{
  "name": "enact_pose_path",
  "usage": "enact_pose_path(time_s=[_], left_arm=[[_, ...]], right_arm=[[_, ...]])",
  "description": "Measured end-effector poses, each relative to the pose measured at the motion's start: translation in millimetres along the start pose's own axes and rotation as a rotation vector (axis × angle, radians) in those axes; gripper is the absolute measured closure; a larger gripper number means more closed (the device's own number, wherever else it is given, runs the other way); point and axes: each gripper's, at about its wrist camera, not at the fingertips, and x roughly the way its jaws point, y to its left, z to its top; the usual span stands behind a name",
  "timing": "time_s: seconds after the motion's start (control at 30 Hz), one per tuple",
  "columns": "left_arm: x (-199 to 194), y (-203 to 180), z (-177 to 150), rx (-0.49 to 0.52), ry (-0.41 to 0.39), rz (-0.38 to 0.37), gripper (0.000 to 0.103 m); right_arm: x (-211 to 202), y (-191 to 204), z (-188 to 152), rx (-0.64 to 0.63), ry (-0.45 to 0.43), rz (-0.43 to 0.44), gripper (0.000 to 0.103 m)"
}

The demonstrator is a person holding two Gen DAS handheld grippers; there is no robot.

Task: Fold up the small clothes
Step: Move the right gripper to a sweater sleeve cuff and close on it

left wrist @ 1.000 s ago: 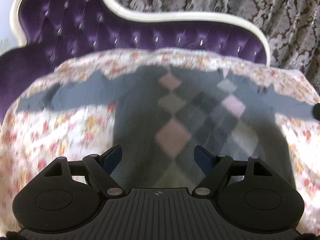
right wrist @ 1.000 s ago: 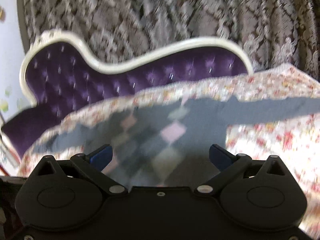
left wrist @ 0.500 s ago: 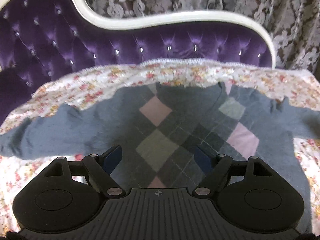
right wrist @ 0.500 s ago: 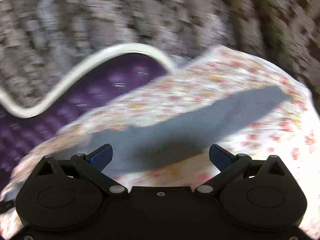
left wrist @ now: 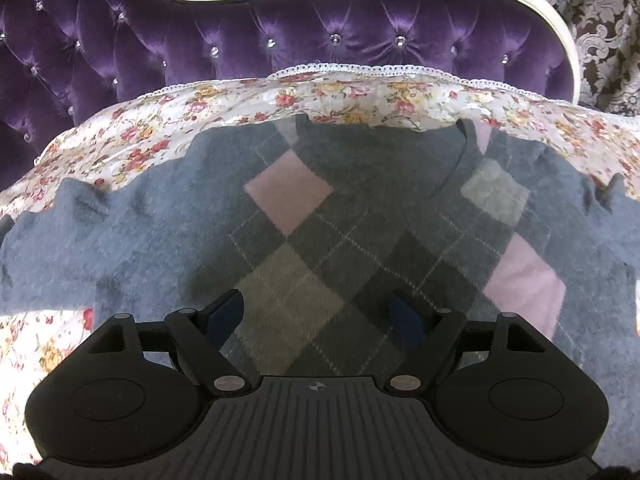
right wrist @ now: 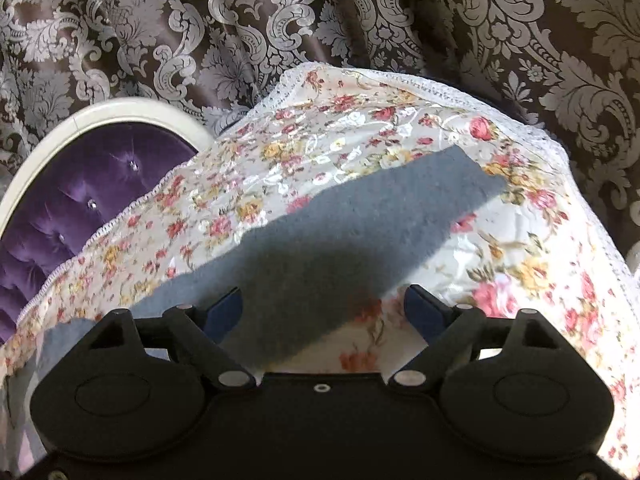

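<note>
One small fuzzy grey knitted sweater with an argyle front lies spread flat, front up, on a glossy floral cloth with a white lace edge that covers the seat of a button-tufted purple velvet sofa with a cream frame. In the left wrist view, from left to right: a plain blue-grey sleeve runs off toward the left edge, its upper border rumpled into small peaks. Next comes the chest panel, a lattice of diamonds in pale pink, light grey-beige and dark charcoal, crossed by thin dotted pale lines. The V-neck opens toward the sofa back. Past it sit another light grey diamond and a large pink one, then the plain shoulder and the start of the other sleeve, with a small pucker at the seam.

The left gripper hangs over the lower chest panel, its blue-padded jaws wide apart and holding nothing; whether the pads touch the knit I cannot tell.

In the right wrist view the sweater's right sleeve lies straight and flat, slanting up to a squared cuff near the cloth's far corner, before a brown damask curtain with silver scrolls. The right gripper hovers above the sleeve's lower edge; its jaws have just been closing a little but stand wide, gripping nothing.
</note>
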Motion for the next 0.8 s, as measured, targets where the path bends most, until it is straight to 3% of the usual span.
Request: enact_pose_path(time_s=[0.17, 0.27, 0.37, 0.47, 0.5, 0.53, 0.63, 0.8], left_arm=[[9.7, 6.3, 0.9, -0.040, -0.006, -0.035, 0.016], [13.8, 13.0, -2.3, -0.073, -0.015, -0.055, 0.010], [15.5, 14.6, -2.7, -0.066, -0.019, -0.060, 0.006], [16.2, 16.5, -2.0, -0.069, -0.012, -0.069, 0.005], [17.0, 17.1, -0.6, -0.068, -0.005, -0.072, 0.005], [17.5, 18.0, 0.0, -0.063, 0.001, -0.076, 0.005], [15.4, 24.4, 4.1, -0.049, 0.016, -0.100, 0.007], [3.9, 48.1, 0.8, -0.047, 0.012, -0.069, 0.008]], right_arm=[[8.7, -15.0, 10.7, 0.092, -0.035, 0.065, 0.018], [13.2, -23.0, 16.5, 0.125, -0.048, 0.077, 0.031], [17.4, -32.1, 20.9, 0.159, -0.048, 0.074, 0.048], [20.2, -44.3, 24.2, 0.208, -0.039, 0.081, 0.072], [20.9, -47.7, 24.9, 0.217, -0.036, 0.077, 0.087], [21.2, -48.7, 24.7, 0.213, -0.032, 0.071, 0.091], [18.0, -41.3, 26.3, 0.156, -0.039, 0.043, 0.092], [2.1, -12.7, 40.0, 0.070, -0.075, 0.003, 0.092]])
